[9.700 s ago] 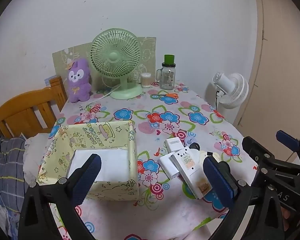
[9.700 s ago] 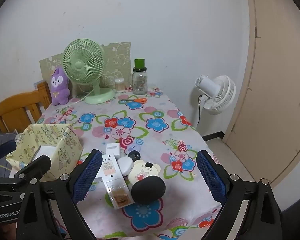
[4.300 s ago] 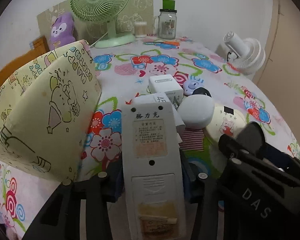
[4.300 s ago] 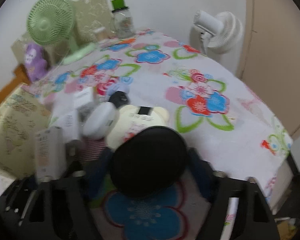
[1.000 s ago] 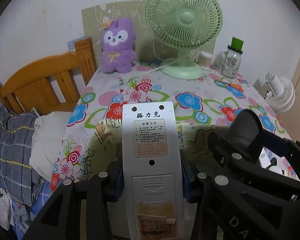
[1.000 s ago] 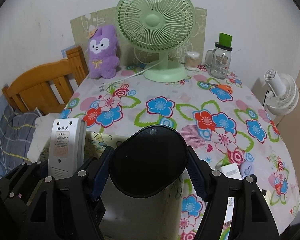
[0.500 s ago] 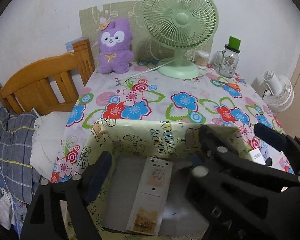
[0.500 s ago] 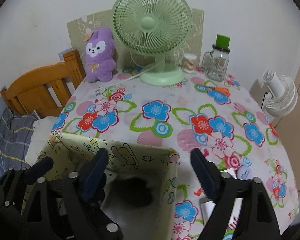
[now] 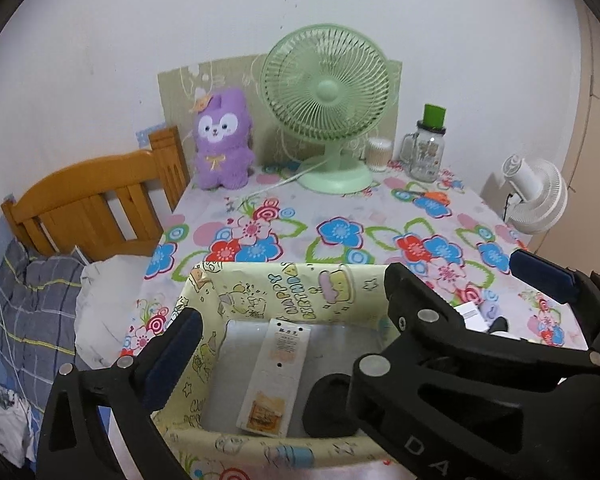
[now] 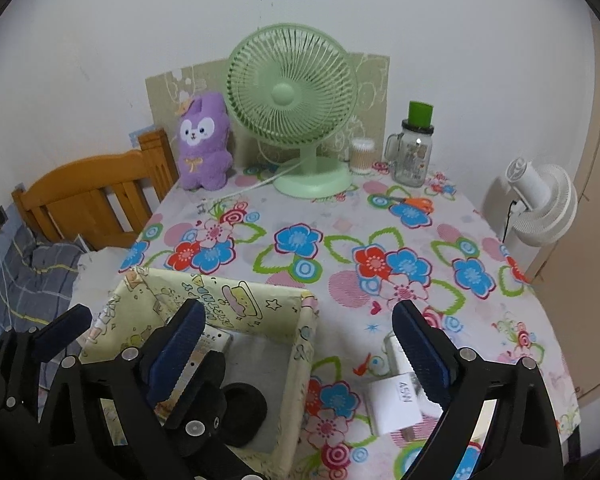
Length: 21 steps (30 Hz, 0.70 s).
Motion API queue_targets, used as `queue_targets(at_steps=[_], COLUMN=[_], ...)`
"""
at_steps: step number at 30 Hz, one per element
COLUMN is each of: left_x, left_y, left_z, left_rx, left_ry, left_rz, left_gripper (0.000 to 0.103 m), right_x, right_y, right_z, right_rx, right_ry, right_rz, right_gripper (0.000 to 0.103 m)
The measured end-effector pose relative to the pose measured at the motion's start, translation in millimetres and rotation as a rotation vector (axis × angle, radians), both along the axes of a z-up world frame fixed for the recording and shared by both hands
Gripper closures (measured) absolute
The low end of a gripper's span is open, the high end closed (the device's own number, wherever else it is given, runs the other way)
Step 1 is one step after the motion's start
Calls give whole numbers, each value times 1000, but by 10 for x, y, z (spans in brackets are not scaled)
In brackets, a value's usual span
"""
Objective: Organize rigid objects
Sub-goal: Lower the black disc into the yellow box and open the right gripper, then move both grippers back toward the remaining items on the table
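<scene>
Both claws, left (image 9: 284, 344) and right (image 10: 296, 340), hang spread apart and empty above a yellow box (image 10: 236, 300). A white remote (image 9: 278, 376) and black disc (image 10: 242, 408) lie inside; small white boxes (image 10: 396, 404) wait on the desk (image 10: 340, 236).

Plain white wall (image 10: 100, 40) ahead of me, flower-patterned tablecloth (image 10: 340, 240) below, wooden bed headboard (image 9: 96, 196) and grey checked bedding (image 9: 32, 308) to my left, beige door (image 10: 596, 160), white floor fan (image 10: 540, 204), even soft light.

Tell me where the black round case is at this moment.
The black round case lies on the floor of the yellow patterned box, just right of the white remote in the left wrist view, partly hidden by the right gripper.
</scene>
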<state>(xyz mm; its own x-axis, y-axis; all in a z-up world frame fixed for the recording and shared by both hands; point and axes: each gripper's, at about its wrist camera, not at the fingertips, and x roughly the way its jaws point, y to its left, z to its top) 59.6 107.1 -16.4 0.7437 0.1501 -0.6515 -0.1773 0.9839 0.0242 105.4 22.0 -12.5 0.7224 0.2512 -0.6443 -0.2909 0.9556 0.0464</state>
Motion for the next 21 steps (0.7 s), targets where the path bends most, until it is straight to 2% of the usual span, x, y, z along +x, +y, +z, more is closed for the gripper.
queue_targets(at_steps=[8, 21], left_x=[-242, -492], left_y=[-214, -540], left_z=[156, 295], left_rx=[10, 8], left_ry=[-54, -103], left_rz=[-10, -29], left_gripper=[0, 0], right_x=[-264, -565], right_y=[-248, -678], right_z=[184, 346], right_rx=[10, 21], right_ry=[-53, -98], right_rz=[-21, -26], right_gripper=[1, 0])
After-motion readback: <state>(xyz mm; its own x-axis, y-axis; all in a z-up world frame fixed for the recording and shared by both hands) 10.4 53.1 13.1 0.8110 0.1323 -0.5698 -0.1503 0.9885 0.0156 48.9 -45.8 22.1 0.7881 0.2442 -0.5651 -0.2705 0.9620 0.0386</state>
